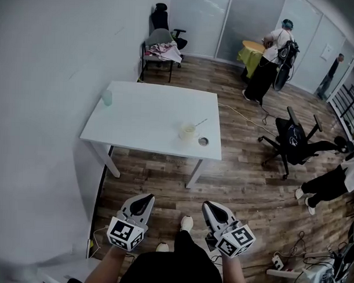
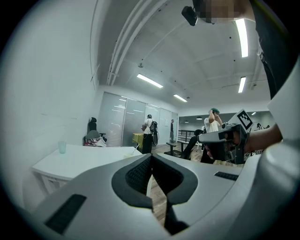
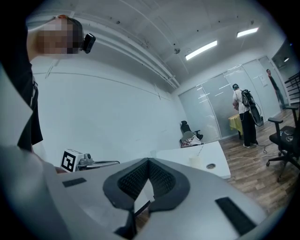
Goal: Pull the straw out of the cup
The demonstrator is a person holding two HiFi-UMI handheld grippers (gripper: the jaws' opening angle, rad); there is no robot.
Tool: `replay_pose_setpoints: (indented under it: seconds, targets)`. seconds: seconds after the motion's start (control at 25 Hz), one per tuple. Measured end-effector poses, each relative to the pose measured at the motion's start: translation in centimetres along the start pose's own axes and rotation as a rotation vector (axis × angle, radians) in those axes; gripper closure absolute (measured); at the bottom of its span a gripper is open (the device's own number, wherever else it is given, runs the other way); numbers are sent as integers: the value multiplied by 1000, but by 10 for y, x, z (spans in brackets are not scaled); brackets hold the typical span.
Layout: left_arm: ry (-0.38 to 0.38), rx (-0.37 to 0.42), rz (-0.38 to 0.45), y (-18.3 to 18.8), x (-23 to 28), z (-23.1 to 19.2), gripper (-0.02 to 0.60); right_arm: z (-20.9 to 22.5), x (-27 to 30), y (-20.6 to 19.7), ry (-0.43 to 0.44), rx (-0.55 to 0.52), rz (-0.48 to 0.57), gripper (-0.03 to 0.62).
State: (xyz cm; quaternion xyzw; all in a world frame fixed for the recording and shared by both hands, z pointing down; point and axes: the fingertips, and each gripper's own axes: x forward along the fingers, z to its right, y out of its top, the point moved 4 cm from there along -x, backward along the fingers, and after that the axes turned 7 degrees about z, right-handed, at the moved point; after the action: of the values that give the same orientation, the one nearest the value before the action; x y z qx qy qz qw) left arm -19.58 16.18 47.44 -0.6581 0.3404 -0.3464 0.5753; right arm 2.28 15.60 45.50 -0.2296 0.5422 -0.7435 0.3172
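Note:
A pale cup (image 1: 188, 131) stands near the right front of the white table (image 1: 149, 117), with a thin straw (image 1: 199, 122) leaning out toward the right. The right gripper view shows the same cup (image 3: 196, 160) and straw (image 3: 200, 151) far off. My left gripper (image 1: 145, 199) and right gripper (image 1: 212, 208) hang side by side at waist height over the wooden floor, well short of the table. Both are shut with nothing between the jaws. Seen from its own view, the left gripper (image 2: 151, 157) has its tips together, as does the right gripper (image 3: 149, 161).
A small round lid (image 1: 203, 141) lies just right of the cup, and a teal tumbler (image 1: 107, 98) stands at the table's far left. A black office chair (image 1: 293, 139) sits to the right. People stand at the back right. A power strip (image 1: 280, 262) lies on the floor.

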Motion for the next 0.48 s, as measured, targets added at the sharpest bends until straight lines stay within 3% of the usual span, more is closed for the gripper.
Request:
replay_pose_setpoints:
  seconds: [0.48]
  targets:
    - [8, 8, -3, 14, 99, -17, 568, 89, 48, 27, 21, 11, 6, 577]
